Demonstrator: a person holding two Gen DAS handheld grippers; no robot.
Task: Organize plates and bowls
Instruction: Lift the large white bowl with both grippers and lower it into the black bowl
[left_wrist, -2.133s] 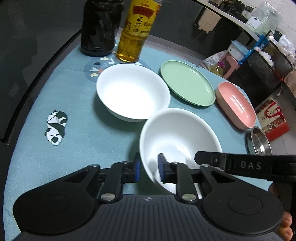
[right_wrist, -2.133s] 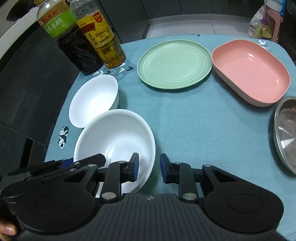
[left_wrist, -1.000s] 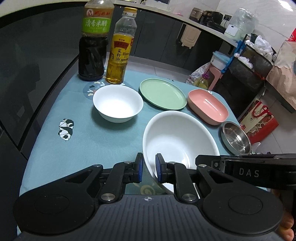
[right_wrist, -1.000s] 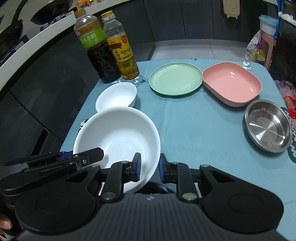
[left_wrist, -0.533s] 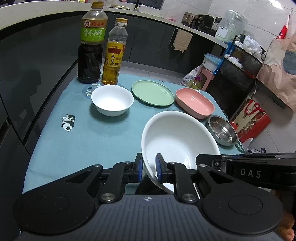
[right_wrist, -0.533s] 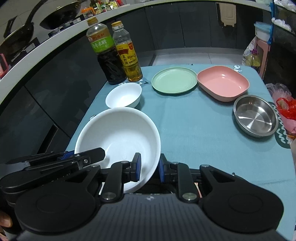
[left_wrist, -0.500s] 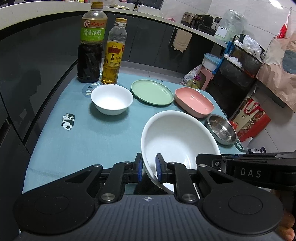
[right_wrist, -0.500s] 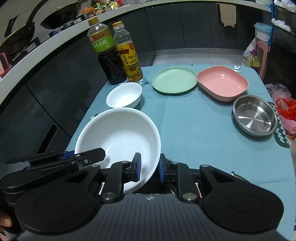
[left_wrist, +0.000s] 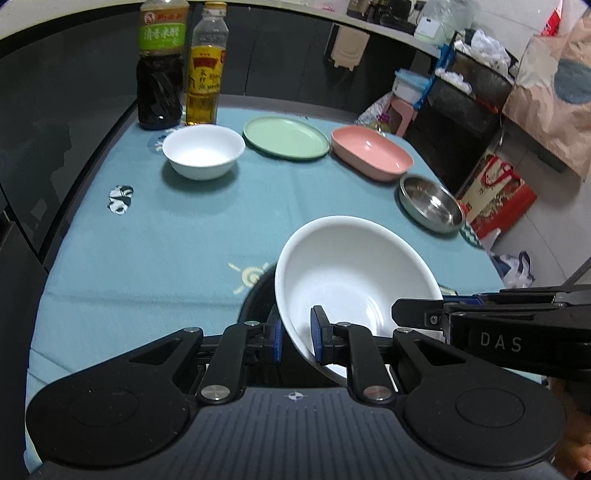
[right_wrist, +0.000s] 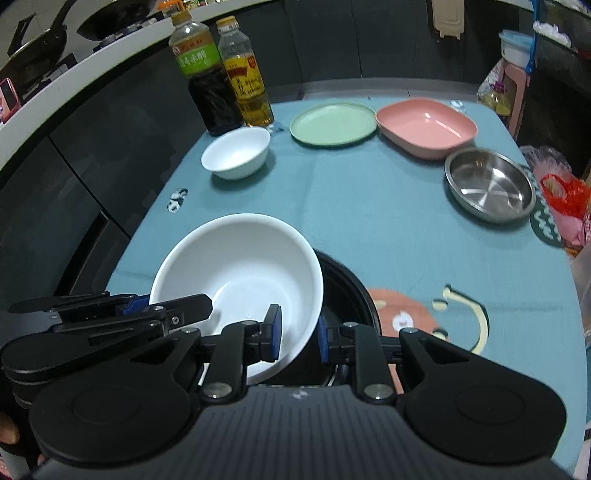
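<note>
Large white bowl (left_wrist: 351, 273) lower centre, rim pinched by left gripper (left_wrist: 297, 338) and right gripper (right_wrist: 297, 334), carried above dark round dish (right_wrist: 347, 295). Next: lower, release together.

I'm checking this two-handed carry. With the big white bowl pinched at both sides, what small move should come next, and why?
Probably lower the large white bowl straight down onto the black dish beneath it. Both the left gripper and right gripper clamp its rim, and it hangs tilted partly over that dish.
</note>
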